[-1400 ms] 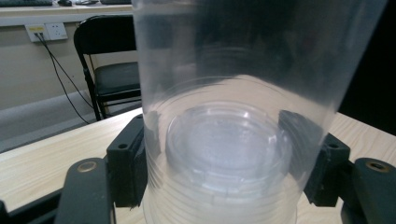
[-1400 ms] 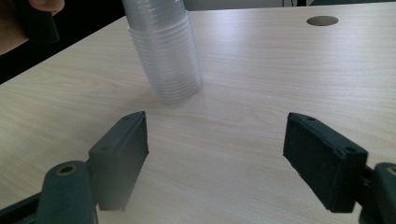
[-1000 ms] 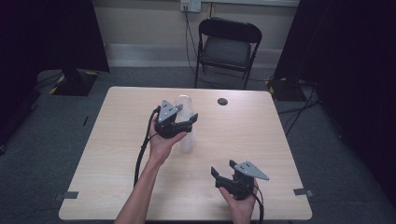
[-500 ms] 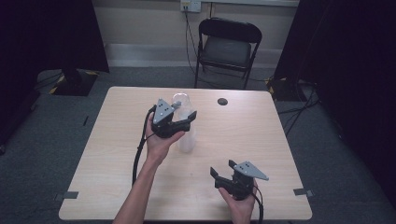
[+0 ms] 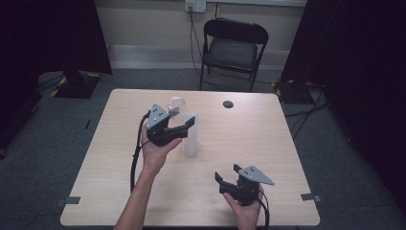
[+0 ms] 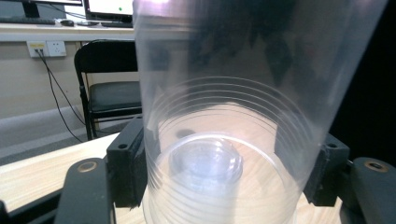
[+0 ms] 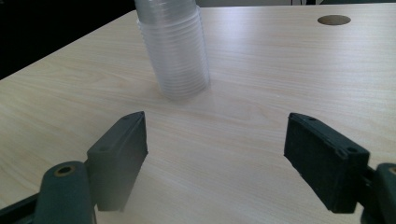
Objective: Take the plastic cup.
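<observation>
left gripper fingers clamped on clear cup, above cup stack

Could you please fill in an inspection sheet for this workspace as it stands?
Surface: light wood-grain table, bare apart from the items below.
Job's things: stack of clear ribbed plastic cups standing upright; one clear plastic cup tilted above it.
Clutter: small dark round disc near the far edge.
Grippers: left gripper shut on the clear plastic cup; right gripper open, holding nothing.
Cables: black cable trailing from the left gripper.
Surroundings: black folding chair, wall socket, dark curtains.
</observation>
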The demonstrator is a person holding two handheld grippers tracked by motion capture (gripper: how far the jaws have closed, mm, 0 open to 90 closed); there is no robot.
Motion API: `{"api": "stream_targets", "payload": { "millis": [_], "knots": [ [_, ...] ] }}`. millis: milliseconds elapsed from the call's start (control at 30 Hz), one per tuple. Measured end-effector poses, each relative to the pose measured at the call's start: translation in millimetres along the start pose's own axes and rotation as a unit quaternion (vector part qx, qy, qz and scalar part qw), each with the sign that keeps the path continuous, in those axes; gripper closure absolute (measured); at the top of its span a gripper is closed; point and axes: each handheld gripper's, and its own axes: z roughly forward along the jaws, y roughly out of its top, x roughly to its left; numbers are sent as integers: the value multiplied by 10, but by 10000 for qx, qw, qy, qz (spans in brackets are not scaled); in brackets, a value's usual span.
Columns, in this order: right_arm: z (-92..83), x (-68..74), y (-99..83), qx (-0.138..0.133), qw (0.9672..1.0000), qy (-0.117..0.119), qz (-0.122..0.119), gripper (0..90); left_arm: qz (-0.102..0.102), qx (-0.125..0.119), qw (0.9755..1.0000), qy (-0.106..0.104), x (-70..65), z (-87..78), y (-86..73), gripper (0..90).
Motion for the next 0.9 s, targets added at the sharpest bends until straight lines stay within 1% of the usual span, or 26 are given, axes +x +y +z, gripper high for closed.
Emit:
{"api": "stream_targets", "payload": {
  "millis": [67,100,200,233,333,433,500,567,667,700,733,800,867,900],
  "knots": [
    [1,-1,3,5,10000,8,-4,215,-7,-23,10000,-73,12,-47,5,310],
    [-1,0,5,8,10000,13,-17,215,-9,16,10000,-69,18,-69,5,310],
    [4,9,6,15,10000,19,-45,215,-59,28,10000,-45,35,-126,-5,311],
    [5,13,7,24,10000,26,-58,215,-114,23,9999,-49,41,-143,-11,312],
    [17,36,16,30,9999,64,-87,213,-172,58,9998,-63,52,-182,-35,313],
    [23,43,19,20,9999,78,-101,211,-262,43,9995,-152,50,-215,-54,313],
    [31,47,21,16,9999,110,-81,210,-333,-28,9993,-141,25,-245,-63,316],
    [33,53,23,16,9999,145,-90,209,-334,-33,9992,-217,7,-277,-69,317],
    [32,62,27,11,9998,159,-109,201,-393,-51,9989,-242,-26,-319,-80,318],
    [30,68,28,4,9998,164,-106,199,-451,-52,9987,-229,-38,-329,-85,318],
    [32,72,28,-10,9998,176,-121,199,-465,-20,9987,-225,-42,-338,-91,319],
    [40,92,27,18,9997,189,-167,196,-585,-5,9981,-211,-59,-351,-114,321],
    [42,98,27,12,9996,194,-184,197,-560,67,9982,-220,-73,-360,-142,321],
    [44,104,27,9,9996,191,-205,197,-593,74,9979,-248,-88,-359,-156,321]
  ]
}}
